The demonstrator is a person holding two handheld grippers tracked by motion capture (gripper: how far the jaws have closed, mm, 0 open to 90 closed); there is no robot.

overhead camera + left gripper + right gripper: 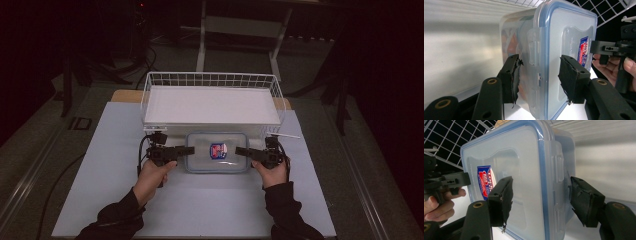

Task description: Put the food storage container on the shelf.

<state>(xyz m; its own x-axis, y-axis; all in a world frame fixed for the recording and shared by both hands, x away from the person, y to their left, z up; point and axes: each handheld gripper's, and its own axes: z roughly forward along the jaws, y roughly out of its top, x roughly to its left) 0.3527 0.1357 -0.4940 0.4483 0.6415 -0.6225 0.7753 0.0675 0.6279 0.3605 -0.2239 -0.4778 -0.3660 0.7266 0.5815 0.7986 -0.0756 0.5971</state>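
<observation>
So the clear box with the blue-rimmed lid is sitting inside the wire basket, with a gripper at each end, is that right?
Not quite. The box sits on the table in front of the wire basket, not inside it, as the high view shows. The left gripper and right gripper are indeed at its ends.

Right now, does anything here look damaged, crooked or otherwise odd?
Yes: the black pads on the fingers are worn. On the left gripper one pad is frayed and peeling at its edge; the right gripper has a torn pad too. The lidded plastic container looks intact and lies flat before the wire basket.
</observation>
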